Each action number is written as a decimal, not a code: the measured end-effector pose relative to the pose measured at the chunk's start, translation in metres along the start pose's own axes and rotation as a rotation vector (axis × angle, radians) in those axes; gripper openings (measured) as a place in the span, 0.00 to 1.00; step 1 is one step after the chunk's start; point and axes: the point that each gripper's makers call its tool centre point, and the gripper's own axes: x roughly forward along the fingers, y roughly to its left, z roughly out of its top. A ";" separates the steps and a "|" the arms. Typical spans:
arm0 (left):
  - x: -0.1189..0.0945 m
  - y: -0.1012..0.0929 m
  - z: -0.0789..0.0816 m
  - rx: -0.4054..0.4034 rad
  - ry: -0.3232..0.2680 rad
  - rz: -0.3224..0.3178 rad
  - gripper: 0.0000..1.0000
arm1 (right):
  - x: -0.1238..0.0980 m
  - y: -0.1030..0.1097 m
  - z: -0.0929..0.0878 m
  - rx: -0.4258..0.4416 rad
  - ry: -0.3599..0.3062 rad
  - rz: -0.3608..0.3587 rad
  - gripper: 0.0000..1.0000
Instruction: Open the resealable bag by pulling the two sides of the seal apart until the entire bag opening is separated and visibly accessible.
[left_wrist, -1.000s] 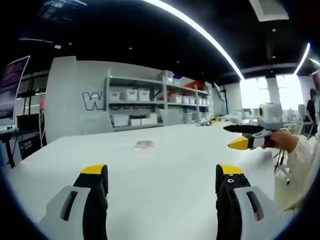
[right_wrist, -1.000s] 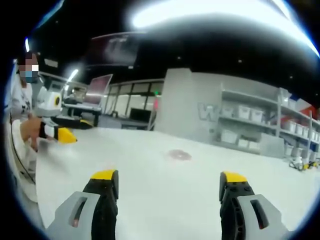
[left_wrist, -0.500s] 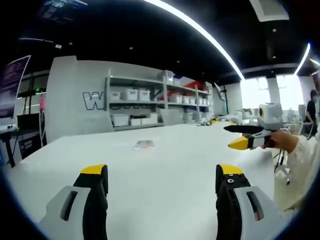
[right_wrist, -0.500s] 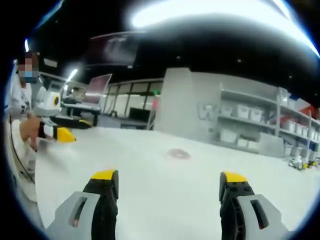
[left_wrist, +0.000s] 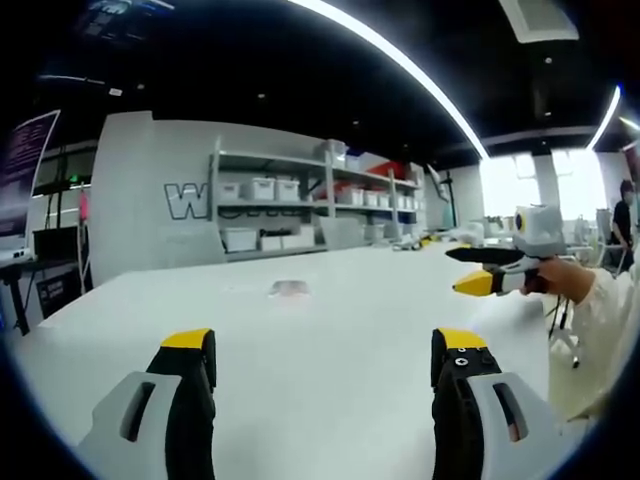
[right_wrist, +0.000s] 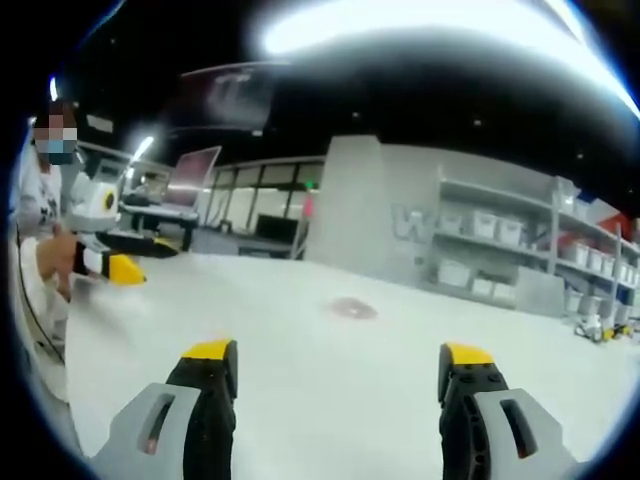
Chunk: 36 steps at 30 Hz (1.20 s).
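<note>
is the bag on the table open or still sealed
Cannot tell. The bag lies flat on the white table, too small and blurred to show its seal. Both tools, left and right, are open, apart from it.

A broad, white, smooth-topped bench (left_wrist: 330, 330) stretches away toward a pale grey partition wall (left_wrist: 150, 190) bearing large dark lettering, partly covered. In front of that wall stands a grey metal shelving rack (left_wrist: 300, 205) stacked with white plastic storage bins (left_wrist: 262, 190). The ceiling is black, crossed by a long curved white light strip (left_wrist: 400, 65). Bright daylight windows (left_wrist: 530, 185) glow at the far right of the left gripper view. At the left a dark desk (left_wrist: 25, 265) sits beneath a purple-toned upright banner (left_wrist: 22, 165). In the right gripper view, a glass-fronted dark partition (right_wrist: 265, 205) runs behind the grey wall.
</note>
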 end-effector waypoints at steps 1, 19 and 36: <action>0.000 0.000 0.000 0.002 0.000 0.000 0.87 | 0.002 -0.001 0.000 -0.004 0.000 0.001 0.83; -0.002 0.001 0.001 0.006 0.000 0.006 0.87 | 0.021 -0.007 0.002 -0.087 0.024 0.013 0.81; -0.001 -0.001 0.000 0.006 0.005 -0.002 0.87 | 0.031 -0.012 -0.005 -0.144 0.064 0.015 0.80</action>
